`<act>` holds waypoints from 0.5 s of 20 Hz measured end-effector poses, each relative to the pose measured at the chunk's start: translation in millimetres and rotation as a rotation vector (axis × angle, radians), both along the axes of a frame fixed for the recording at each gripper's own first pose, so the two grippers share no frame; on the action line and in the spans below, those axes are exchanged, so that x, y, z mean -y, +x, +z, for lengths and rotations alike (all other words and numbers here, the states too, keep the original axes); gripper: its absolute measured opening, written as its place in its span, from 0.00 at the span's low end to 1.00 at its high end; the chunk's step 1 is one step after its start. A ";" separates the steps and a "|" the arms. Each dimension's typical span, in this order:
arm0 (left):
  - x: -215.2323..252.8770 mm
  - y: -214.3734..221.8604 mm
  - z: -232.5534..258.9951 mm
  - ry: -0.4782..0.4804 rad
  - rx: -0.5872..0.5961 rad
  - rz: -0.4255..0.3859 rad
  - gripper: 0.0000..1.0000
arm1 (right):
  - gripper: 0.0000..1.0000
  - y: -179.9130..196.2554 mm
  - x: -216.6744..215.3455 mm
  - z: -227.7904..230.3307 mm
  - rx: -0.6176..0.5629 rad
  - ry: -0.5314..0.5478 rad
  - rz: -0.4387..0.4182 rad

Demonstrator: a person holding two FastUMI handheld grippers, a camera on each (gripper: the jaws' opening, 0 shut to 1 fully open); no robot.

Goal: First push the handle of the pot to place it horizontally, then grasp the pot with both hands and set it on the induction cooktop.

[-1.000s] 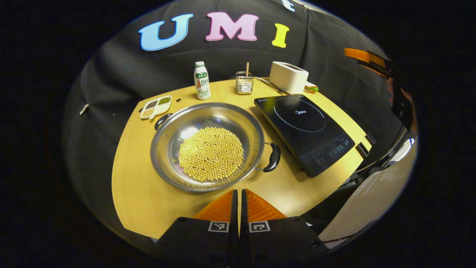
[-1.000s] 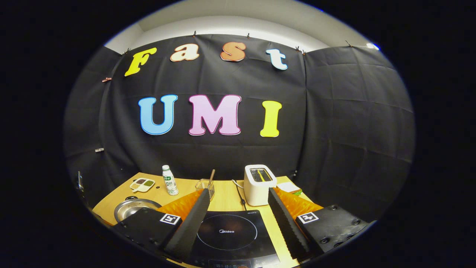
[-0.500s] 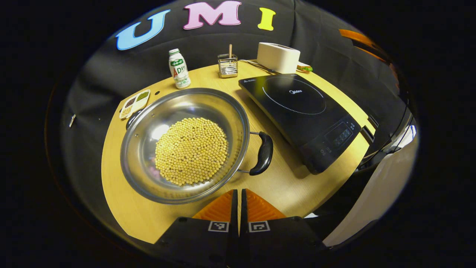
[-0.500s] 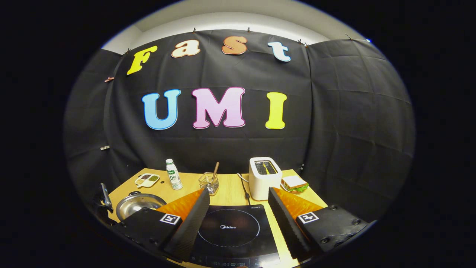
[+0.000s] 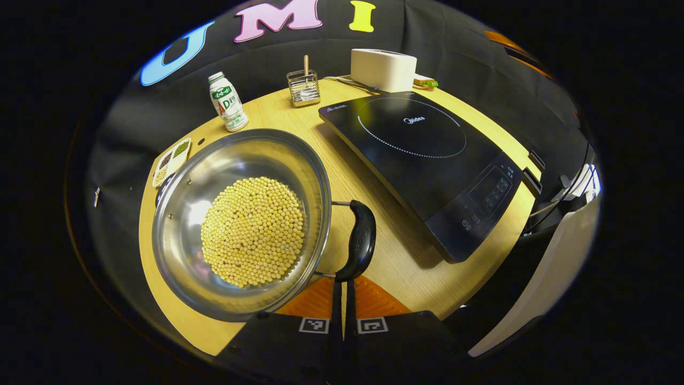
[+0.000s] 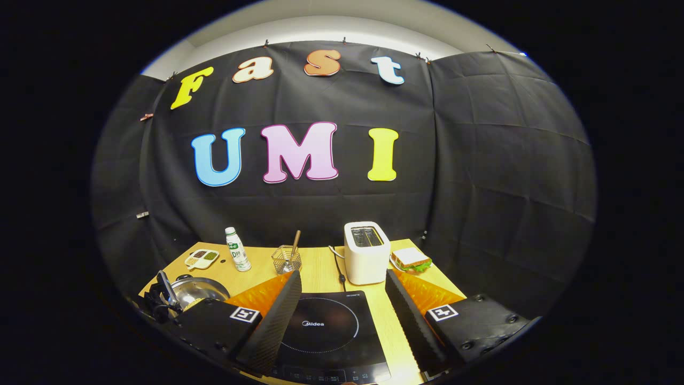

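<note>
Left hand-held gripper (image 5: pixel 342 286), fingers pressed together, sits right at the pot handle (image 5: pixel 360 240)!
The handle's long axis runs straight ahead of its tips; the right hand-held gripper (image 6: pixel 342 315) hangs wide open over the induction cooktop (image 6: pixel 326 329), farther off.

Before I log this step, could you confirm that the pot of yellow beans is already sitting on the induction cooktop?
Not quite: in the left gripper view the pot of yellow beans sits on the wooden table, beside the induction cooktop, whose surface is bare.
</note>
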State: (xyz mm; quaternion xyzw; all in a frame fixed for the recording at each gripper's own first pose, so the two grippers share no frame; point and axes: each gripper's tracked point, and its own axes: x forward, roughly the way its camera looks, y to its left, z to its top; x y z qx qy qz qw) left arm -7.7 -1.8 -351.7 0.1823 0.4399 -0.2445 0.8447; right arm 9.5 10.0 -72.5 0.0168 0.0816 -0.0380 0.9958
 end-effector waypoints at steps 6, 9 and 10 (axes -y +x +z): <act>12.3 9.5 2.3 -0.018 -0.002 0.009 0.05 | 0.98 -0.6 10.5 -0.6 -0.004 -0.008 -0.014; 22.5 17.2 2.9 -0.033 -0.001 0.012 0.05 | 0.98 0.2 12.6 0.7 0.000 -0.008 -0.018; 25.2 20.1 2.5 -0.037 -0.002 0.013 0.05 | 0.98 0.3 13.0 0.9 0.000 -0.009 -0.019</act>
